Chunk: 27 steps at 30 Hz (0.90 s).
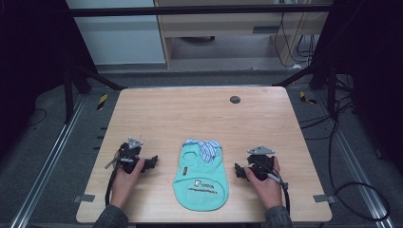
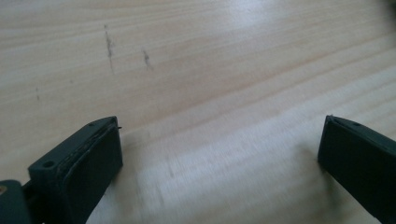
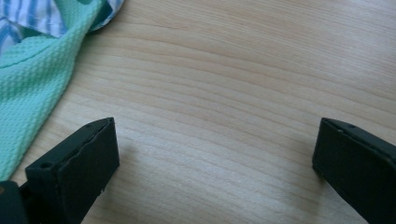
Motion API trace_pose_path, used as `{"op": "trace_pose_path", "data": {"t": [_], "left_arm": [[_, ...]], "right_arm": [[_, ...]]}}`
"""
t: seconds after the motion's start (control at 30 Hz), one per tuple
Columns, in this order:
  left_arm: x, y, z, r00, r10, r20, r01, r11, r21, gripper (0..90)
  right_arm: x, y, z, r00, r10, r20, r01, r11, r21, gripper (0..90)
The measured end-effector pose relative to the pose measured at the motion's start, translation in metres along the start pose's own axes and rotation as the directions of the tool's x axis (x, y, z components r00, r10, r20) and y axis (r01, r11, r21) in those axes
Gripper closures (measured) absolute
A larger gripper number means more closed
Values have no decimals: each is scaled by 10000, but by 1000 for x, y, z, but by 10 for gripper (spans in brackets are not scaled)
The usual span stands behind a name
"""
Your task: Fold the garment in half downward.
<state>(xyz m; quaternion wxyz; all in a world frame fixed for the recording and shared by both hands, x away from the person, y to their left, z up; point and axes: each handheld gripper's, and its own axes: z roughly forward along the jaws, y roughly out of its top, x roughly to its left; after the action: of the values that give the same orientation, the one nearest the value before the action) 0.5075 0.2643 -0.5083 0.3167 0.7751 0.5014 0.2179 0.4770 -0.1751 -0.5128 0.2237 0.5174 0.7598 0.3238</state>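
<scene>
We see a wooden worktop (image 1: pixel 161 114) with pale grain lines. A small dark round cap (image 1: pixel 235 99) sits in it near the far edge. Past the worktop stands a light wood cabinet (image 1: pixel 228 23). Black cables (image 1: pixel 361 190) lie on the grey floor (image 1: pixel 52 142) to the right of the worktop. Yellow and black striped tape (image 1: pixel 102 101) marks the floor just left of the worktop.

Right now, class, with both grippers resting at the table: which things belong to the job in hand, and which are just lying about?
Belongs to the job:
- small mint-green garment with striped collar, flat between the grippers
- left gripper, jaws wide apart
- right gripper, jaws wide apart, beside the garment's edge

Just lying about:
- dark round disc near the table's far edge
- wooden table
</scene>
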Motion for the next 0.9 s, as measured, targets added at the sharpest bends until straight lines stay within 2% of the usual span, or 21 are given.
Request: {"op": "trace_pose_path", "data": {"t": [0.2, 0.3, 0.47, 0.53, 0.6, 0.63, 0.67, 0.73, 0.8, 0.83, 0.87, 0.9], "left_arm": [[-3, -1, -1, 9999, -85, -62, 85, 10000, -32, 0], [-6, -2, -2, 10000, -4, -52, 4, 10000, 11, 0], [-14, -6, -6, 9989, 302, 365, -303, 9995, -3, 0], [-16, -5, -9, 9962, 625, 605, -629, 9980, 53, 30], [-19, 3, -12, 9924, 915, 822, -925, 9957, 87, 55], [-19, 3, -12, 9924, 915, 822, -925, 9957, 87, 68], [-20, 7, -13, 9914, 945, 902, -953, 9954, 46, 73], [-20, 17, -13, 9894, 1004, 1049, -1006, 9949, -31, 72], [-21, 33, -9, 9862, 1108, 1231, -1118, 9937, 14, 69], [-21, 39, -7, 9851, 1159, 1270, -1165, 9932, -33, 66], [-21, 39, -7, 9851, 1159, 1270, -1165, 9932, -33, 65], [-21, 45, -5, 9832, 1229, 1347, -1233, 9924, -57, 65]], "right_arm": [[1, 0, 0, 9999, -79, -147, 79, 10000, 11, 4], [1, 0, 0, 9999, -76, -119, 76, 10000, 13, 4], [2, 0, 0, 10000, -20, -53, 20, 10000, 2, 6], [2, 0, 0, 10000, -9, -32, 9, 10000, -23, 21], [4, 3, -2, 9998, -32, -202, 28, 9998, -202, 106], [4, 3, -2, 9998, -32, -202, 28, 9998, -202, 106], [7, 9, -3, 9984, -153, -542, 142, 9997, -200, 148], [8, 13, -2, 9976, -308, -618, 294, 9993, -233, 173], [12, 29, 2, 9946, -813, -647, 811, 9967, -53, 227], [12, 38, 4, 9933, -943, -668, 942, 9955, -45, 247], [12, 38, 4, 9933, -943, -668, 942, 9955, -45, 247], [12, 45, 5, 9920, -958, -826, 959, 9954, -36, 264]]}}
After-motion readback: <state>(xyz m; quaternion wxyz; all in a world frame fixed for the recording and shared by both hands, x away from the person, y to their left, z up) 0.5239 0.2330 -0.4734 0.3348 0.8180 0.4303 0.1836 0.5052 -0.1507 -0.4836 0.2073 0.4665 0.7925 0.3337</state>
